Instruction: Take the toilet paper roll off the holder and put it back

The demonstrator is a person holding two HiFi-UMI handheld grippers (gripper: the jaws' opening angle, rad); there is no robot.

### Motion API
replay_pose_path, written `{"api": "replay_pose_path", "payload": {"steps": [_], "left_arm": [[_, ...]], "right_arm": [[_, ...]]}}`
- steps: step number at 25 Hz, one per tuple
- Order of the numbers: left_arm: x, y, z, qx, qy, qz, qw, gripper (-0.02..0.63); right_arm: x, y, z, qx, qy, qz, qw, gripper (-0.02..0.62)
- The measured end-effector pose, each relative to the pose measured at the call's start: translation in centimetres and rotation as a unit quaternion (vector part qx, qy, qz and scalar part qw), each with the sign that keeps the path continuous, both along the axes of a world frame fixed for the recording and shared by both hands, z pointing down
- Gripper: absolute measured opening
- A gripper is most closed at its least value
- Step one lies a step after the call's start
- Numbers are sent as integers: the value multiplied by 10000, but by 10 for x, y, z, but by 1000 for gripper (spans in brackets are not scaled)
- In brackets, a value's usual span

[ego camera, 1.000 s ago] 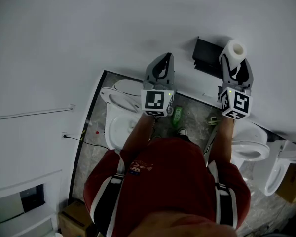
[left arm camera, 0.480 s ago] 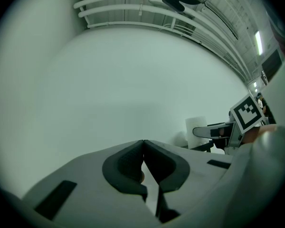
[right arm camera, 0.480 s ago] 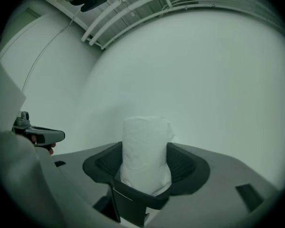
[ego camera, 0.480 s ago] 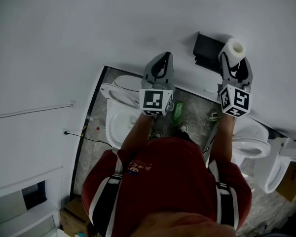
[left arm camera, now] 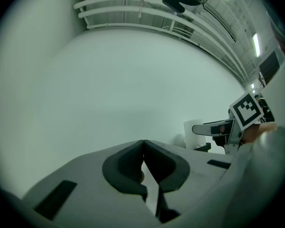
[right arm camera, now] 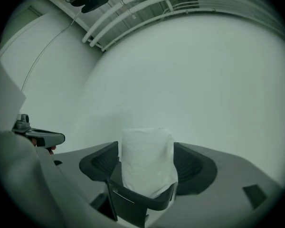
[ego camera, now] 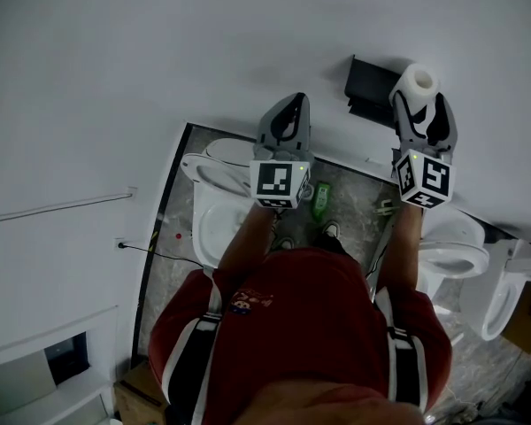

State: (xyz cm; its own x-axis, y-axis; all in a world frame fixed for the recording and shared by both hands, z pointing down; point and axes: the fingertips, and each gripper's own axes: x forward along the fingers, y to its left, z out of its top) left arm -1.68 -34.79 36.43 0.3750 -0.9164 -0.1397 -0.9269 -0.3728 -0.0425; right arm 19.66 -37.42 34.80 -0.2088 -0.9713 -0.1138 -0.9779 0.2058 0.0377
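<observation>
Right gripper point(ego camera: 421, 104) is reaching up to the white wall point(ego camera: 203, 42), its jaws opening. The white toilet paper roll point(right arm camera: 147, 159) is standing upright between them, and the pads are sitting just beside its sides rather than pressing in. The roll's lower end is resting in the black plastic wall-mounted holder point(right arm camera: 138, 201).

Left gripper point(left arm camera: 143, 145) is hovering to the side, well apart from the roll, jaws closed together and holding nothing.
</observation>
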Motion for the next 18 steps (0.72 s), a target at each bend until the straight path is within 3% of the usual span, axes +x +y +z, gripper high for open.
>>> {"api": "replay_pose_path", "payload": {"steps": [9, 18], "left_arm": [[7, 10, -4, 74, 66, 368, 9993, 18], [30, 27, -1, 33, 112, 1011, 9948, 18]], "right_arm": [[9, 31, -8, 141, -20, 361, 9992, 362], [34, 86, -1, 82, -23, 1085, 9941, 360]]}}
